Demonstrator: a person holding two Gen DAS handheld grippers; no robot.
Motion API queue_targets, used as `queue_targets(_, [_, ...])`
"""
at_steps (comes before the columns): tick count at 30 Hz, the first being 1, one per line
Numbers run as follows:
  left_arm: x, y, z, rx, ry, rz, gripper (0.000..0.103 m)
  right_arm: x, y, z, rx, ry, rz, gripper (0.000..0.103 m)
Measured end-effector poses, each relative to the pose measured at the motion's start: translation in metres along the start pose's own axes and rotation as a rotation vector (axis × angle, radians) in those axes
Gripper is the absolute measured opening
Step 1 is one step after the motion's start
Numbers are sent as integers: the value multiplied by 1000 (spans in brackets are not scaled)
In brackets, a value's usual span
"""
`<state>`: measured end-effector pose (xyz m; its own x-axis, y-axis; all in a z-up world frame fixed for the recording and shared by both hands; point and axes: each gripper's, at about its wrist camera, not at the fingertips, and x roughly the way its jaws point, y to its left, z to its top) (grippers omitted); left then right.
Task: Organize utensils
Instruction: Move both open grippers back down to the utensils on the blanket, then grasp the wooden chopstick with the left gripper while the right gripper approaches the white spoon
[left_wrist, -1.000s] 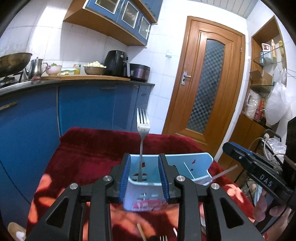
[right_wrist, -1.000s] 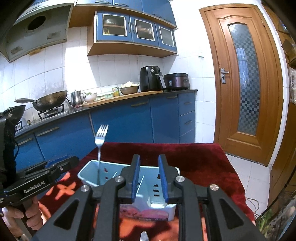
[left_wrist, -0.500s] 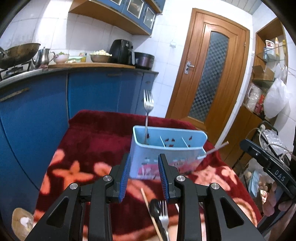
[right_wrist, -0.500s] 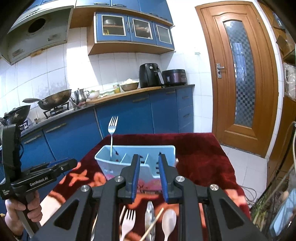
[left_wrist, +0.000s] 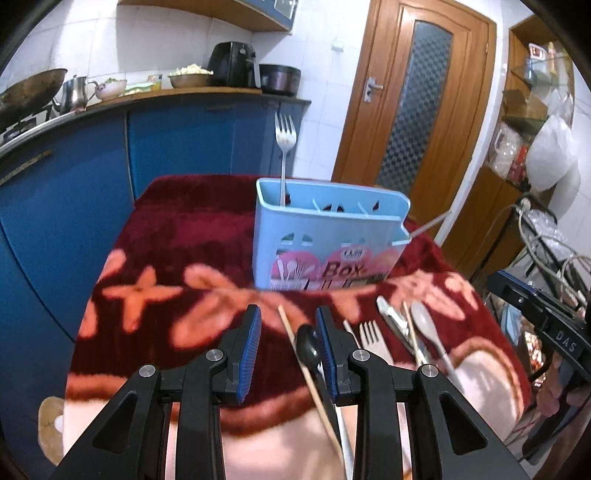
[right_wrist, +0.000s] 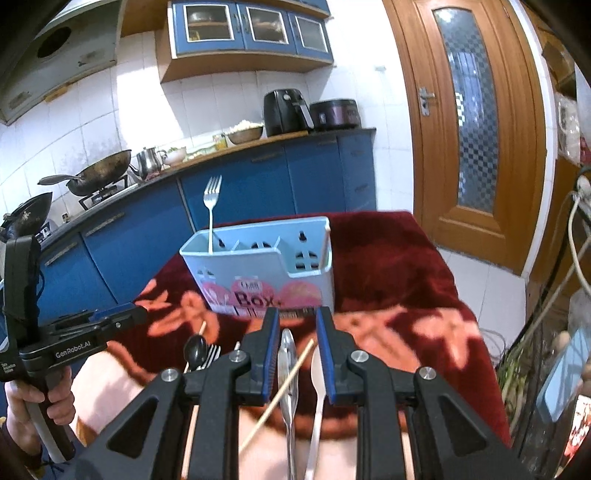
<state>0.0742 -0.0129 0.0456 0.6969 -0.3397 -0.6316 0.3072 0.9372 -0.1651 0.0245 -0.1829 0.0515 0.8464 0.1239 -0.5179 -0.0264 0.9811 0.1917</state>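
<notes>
Black spoon (left_wrist: 308, 347) lies just inside left gripper (left_wrist: 288, 341), untouched.

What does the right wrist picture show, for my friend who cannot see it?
A light blue plastic utensil box stands on a dark red flowered cloth, with one silver metal fork upright in its left end. Nearer, the open right tongs hover over loose cutlery and a thin wooden chopstick.
</notes>
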Motion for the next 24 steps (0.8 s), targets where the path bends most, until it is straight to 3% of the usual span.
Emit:
queue_targets(13, [39,4,-22,-32,217,-18,31,7,-10,-22,29,83,-4,23])
queue_targets(24, [65,-2,-28,-41,331,-17,31,10,-25,-30,61,105,-4,24])
